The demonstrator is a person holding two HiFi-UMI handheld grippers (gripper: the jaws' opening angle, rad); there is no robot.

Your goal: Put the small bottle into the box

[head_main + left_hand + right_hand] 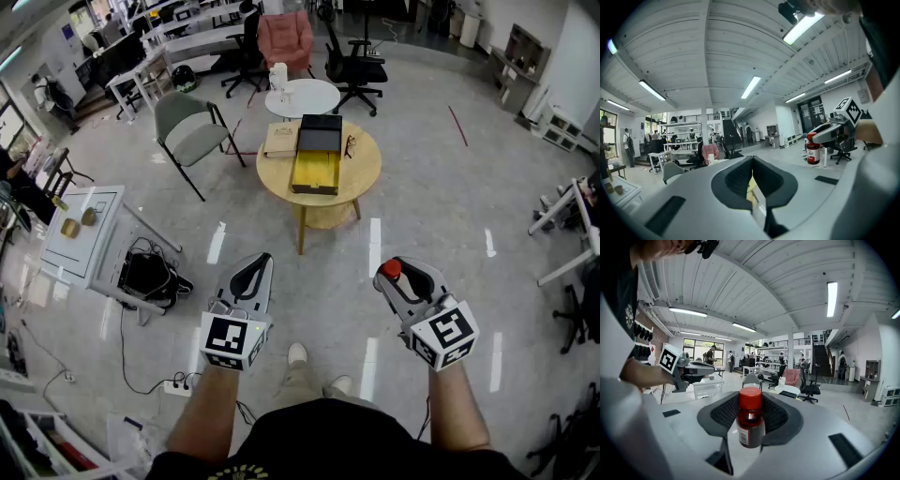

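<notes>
Clamping its jaws on the small bottle [750,423], upright for carrying, the right gripper [396,277] at lower right is well apart from the seemingly open box [317,167] on the upper-centre tabletop [366,173], while the spare left gripper [251,274] keeps jaws together.

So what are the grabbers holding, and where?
The right gripper grips the small bottle at its top, by the red cap. The left gripper's jaws are together, holding nothing.

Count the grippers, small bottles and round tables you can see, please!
Grippers: 2, the left gripper and the right gripper
Small bottles: 1, the small bottle in the right gripper
Round tables: 2, the wooden table and the white table
Total: 5
</notes>
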